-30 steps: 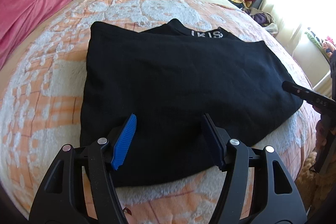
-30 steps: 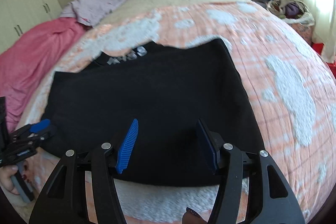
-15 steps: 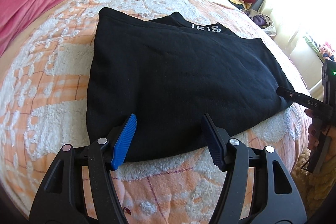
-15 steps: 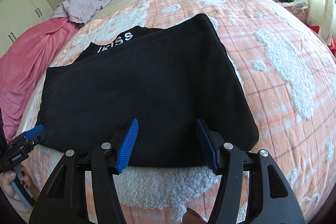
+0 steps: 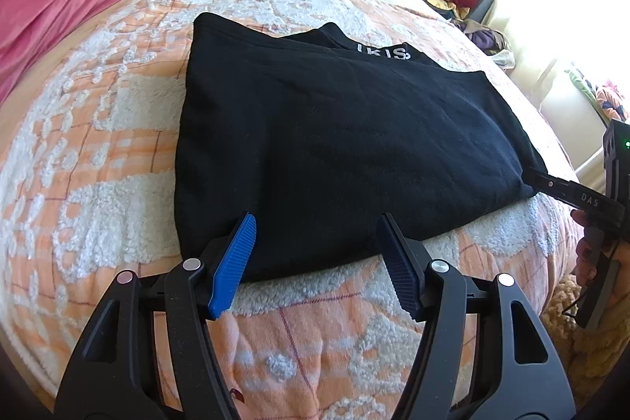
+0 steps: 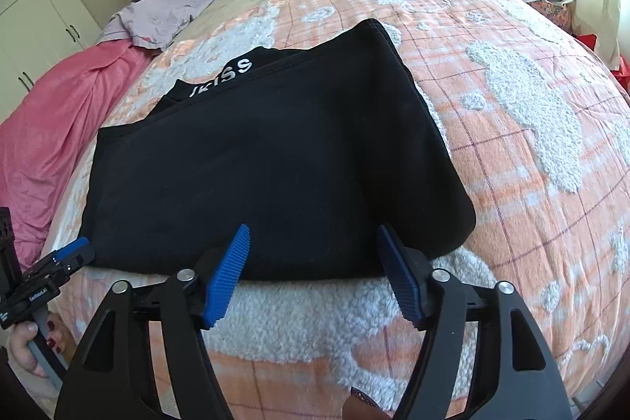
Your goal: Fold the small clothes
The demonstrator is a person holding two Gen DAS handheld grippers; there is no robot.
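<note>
On the orange-and-white bedspread (image 5: 98,128) a black garment (image 5: 334,144) lies folded into a broad slab, its white-lettered band (image 6: 232,71) peeking out along the far edge. Its long axis runs side to side across the bed, so each tool faces one end of the near hem. Both claws sit just short of that hem and clear of the cloth: the left gripper (image 5: 315,264) has its blue pads spread wide with nothing between them, and the right gripper (image 6: 313,272) stands the same, jaws apart and empty. Neither is plainly nearer; each has its own half in front of it. I would guess the coming move is a pinch at the near corners or hem to carry a further fold, and for that the pads must go forward and slightly down, since the fabric's edge lies ahead of the fingertips. Only the left camera shows the right tool's tip close against the garment's right corner, though whether it touches I cannot tell. Only the right camera shows the wardrobe (image 6: 35,10) behind the pink blanket (image 6: 47,128), and the person's left hand (image 6: 29,345) on its handle.
</note>
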